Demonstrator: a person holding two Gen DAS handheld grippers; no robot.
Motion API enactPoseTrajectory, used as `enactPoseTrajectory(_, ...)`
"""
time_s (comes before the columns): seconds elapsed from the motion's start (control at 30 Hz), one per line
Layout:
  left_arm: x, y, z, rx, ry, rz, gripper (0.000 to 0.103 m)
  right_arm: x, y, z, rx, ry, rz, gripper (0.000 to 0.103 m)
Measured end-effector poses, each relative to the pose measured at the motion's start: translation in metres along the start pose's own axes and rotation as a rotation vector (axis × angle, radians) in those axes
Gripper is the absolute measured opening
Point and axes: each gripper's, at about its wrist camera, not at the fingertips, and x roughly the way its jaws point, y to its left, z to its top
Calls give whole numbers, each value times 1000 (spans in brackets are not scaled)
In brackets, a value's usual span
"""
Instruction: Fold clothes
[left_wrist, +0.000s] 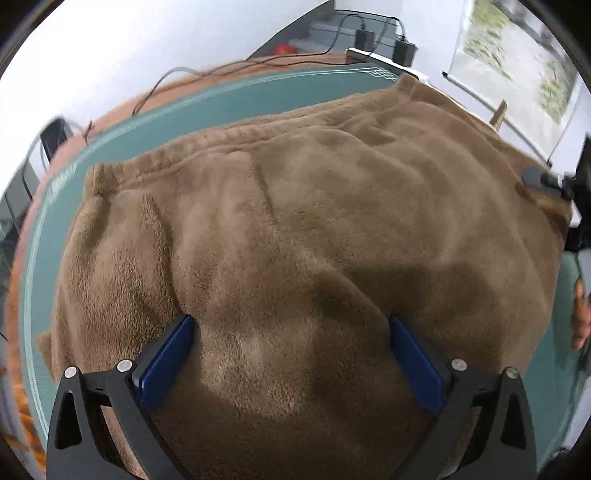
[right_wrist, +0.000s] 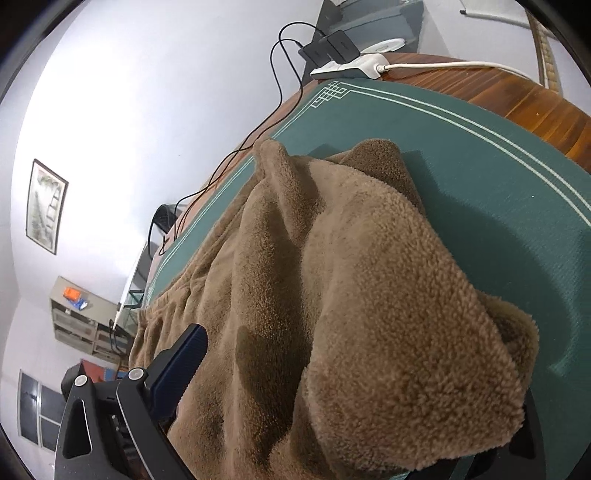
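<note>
We have one garment to fold: a brown fleece garment (left_wrist: 295, 229) spread over the green mat (left_wrist: 122, 144) that covers the wooden table (right_wrist: 517, 96). Its ribbed hem or waistband (left_wrist: 207, 142) runs along the far side in the left wrist view, and we cannot tell from here whether it is a sweater or trousers.

Our left gripper (left_wrist: 291, 332) hovers over the near part of the fleece with its jaws spread wide, both blue fingers (left_wrist: 170, 358) visible and nothing caught between them. In the right wrist view a thick fold of the fleece is draped up over our right gripper (right_wrist: 332, 369); only one blue finger (right_wrist: 184, 365) shows, the other is hidden under the cloth, so we cannot tell how far it is closed or whether it truly has the fabric.

We judge the fleece soft, limp and bulky, fairly light, with a plush pile that should grip well and not slip. It will sag and bunch when lifted, so we would take it by an edge or corner, preferably at the firmer ribbed band, with both grippers well apart.

Counted: one garment, one mat, two grippers, two black power adapters (right_wrist: 328, 48) plugged into one white power strip (right_wrist: 351, 66), and one framed picture (right_wrist: 46, 206) on the wall.
</note>
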Motion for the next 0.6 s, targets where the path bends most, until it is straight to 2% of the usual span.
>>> enactPoseTrajectory(0.07,1,2,0,1,-9,-11,103,2,-3,1,30,3,-2,87)
enactPoseTrajectory(0.1,1,3,0,3,-12,-16,103,3,-5,2,52,13,1,52)
enactPoseTrajectory(0.13,0,3,-2,4,-16,-19,103,5,-8,3,74,22,5,41)
enactPoseTrajectory(0.2,-2,3,-7,5,-25,-24,103,5,-8,6,100,26,16,39)
enactPoseTrajectory(0.27,-4,2,-12,6,-33,-30,103,0,5,9,57,9,2,37)
enactPoseTrajectory(0.43,0,0,-10,7,-41,-35,103,-30,51,15,-59,-60,38,35)
enactPoseTrajectory(0.53,0,0,-9,5,-41,-41,103,-38,88,19,-126,-85,93,35)
enactPoseTrajectory(0.57,0,1,-10,5,-40,-43,103,-15,122,25,-140,-86,110,34)
enactPoseTrajectory(0.6,-1,2,-9,2,-36,-51,103,-16,133,24,-156,-83,131,33)
